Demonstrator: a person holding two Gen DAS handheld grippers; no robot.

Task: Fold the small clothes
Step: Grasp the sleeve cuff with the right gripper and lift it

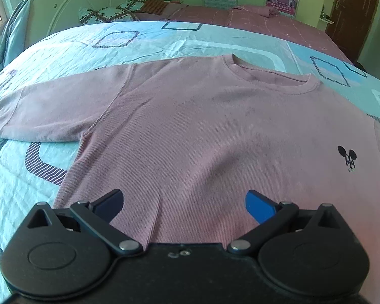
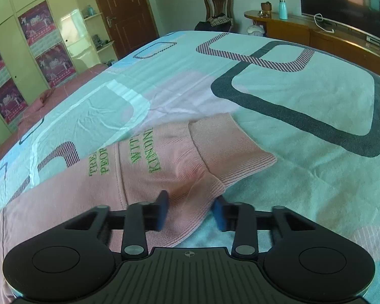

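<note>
A pink long-sleeved sweatshirt (image 1: 190, 126) lies flat on the bed, neck away from me, with a small dark mouse emblem (image 1: 347, 158) on the chest. My left gripper (image 1: 185, 205) hovers over its lower body, jaws wide apart and nothing between them. In the right wrist view the same pink sweatshirt (image 2: 139, 167) carries green embroidered lettering (image 2: 144, 154). My right gripper (image 2: 191, 211) stands narrow around a ribbed cuff (image 2: 200, 195), one blue pad on each side. The fabric puckers between the pads, but no firm pinch shows.
The bed cover (image 2: 291, 101) is pale turquoise with dark rounded-square patterns. Pillows (image 1: 109, 12) and a pink sheet (image 1: 240, 17) lie beyond the sweatshirt. A wardrobe with posters (image 2: 35, 22), a door (image 2: 124, 12), a chair (image 2: 217, 7) and a TV bench (image 2: 316, 30) ring the bed.
</note>
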